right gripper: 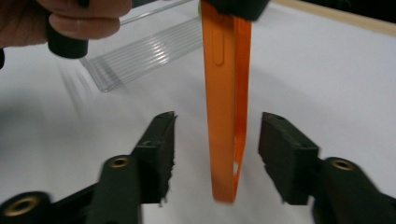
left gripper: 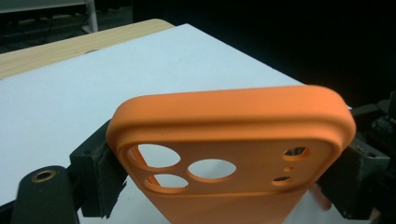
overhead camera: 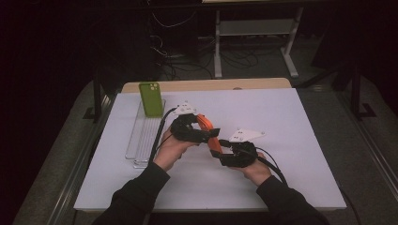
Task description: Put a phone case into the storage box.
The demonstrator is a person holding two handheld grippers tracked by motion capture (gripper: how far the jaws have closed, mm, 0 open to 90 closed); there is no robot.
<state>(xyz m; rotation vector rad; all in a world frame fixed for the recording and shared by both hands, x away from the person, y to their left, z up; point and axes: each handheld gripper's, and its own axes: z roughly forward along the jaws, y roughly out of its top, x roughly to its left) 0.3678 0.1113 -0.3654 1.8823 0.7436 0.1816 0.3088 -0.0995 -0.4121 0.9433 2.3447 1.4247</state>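
Orange case held above the counter by the left claw; right claw released around its lower end.

The left claw [left gripper: 224, 186] is clenched across the width of the orange phone case [left gripper: 229, 135], pads pressing both long edges near the camera cut-outs, which keeps the case off the white counter [overhead camera: 291, 122] and presented edge-on to the other hand. In the right gripper view the right claw [right gripper: 217, 154] stands parted, the case [right gripper: 226, 116] hanging between its pads with a gap on either side and touching neither; it carries no load. I judge this a hand-over arrangement, one claw bearing the case while the other brackets it. A green phone [overhead camera: 151, 98] stands upright in the clear ribbed rack [overhead camera: 141, 140] at the counter's left, well apart.
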